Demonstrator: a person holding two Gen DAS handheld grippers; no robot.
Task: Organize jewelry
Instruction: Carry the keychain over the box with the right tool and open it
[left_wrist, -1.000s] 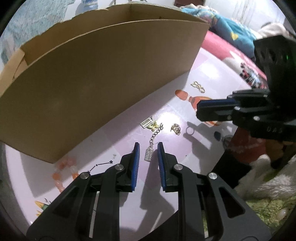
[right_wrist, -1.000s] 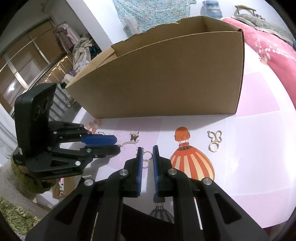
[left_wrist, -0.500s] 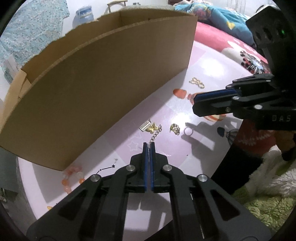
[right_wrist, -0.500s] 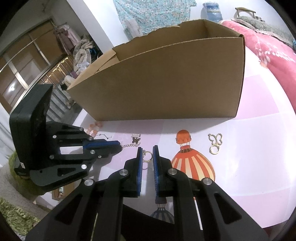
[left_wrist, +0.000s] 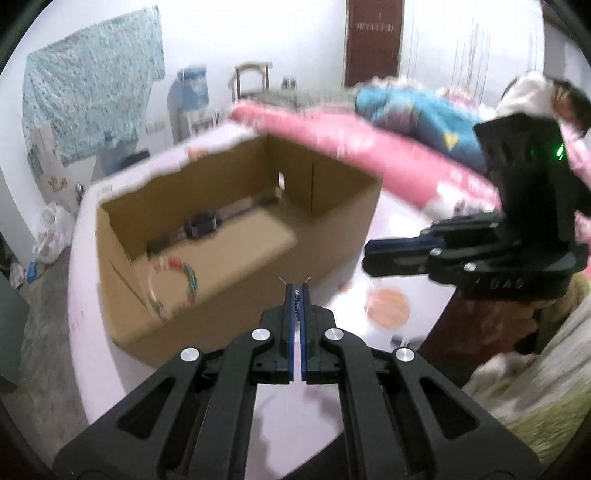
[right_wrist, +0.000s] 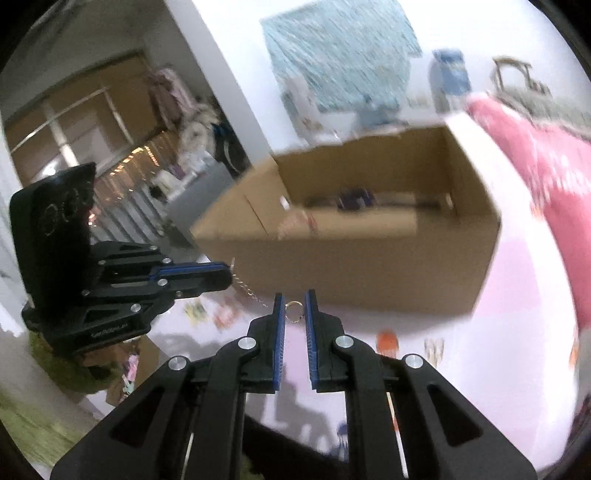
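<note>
Both pieces in hand are off the surface and on their way to the open brown cardboard box (left_wrist: 236, 236), so by my judgement this is the carrying step, with the drop into the box not yet made. The left gripper (left_wrist: 296, 291) has its jaws clenched on a thin gold chain (right_wrist: 248, 288), which in the right wrist view dangles from the tips in front of the box's near wall. The right gripper (right_wrist: 294, 306) has its jaws closed on a small gold ring (right_wrist: 293, 307), held at the very tips, also short of the box. Inside the box a colourful beaded bracelet (left_wrist: 184, 275) already lies on the floor beside a dark, blurred object (left_wrist: 200, 225) that I cannot identify, so some sorting looks done. Blurred small items (right_wrist: 434, 347) seem to remain on the counter, though motion blur hides what they are. The counter (left_wrist: 92, 332) is a pale pink surface printed with cartoon motifs, among them an orange balloon shape (left_wrist: 388, 308). Behind it lies a bed with a pink quilt (left_wrist: 354, 144) and a blue blanket (left_wrist: 413, 110); a patterned teal cloth (left_wrist: 92, 85) hangs on the white wall, and a dark brown door (left_wrist: 373, 40) stands at the back.
</note>
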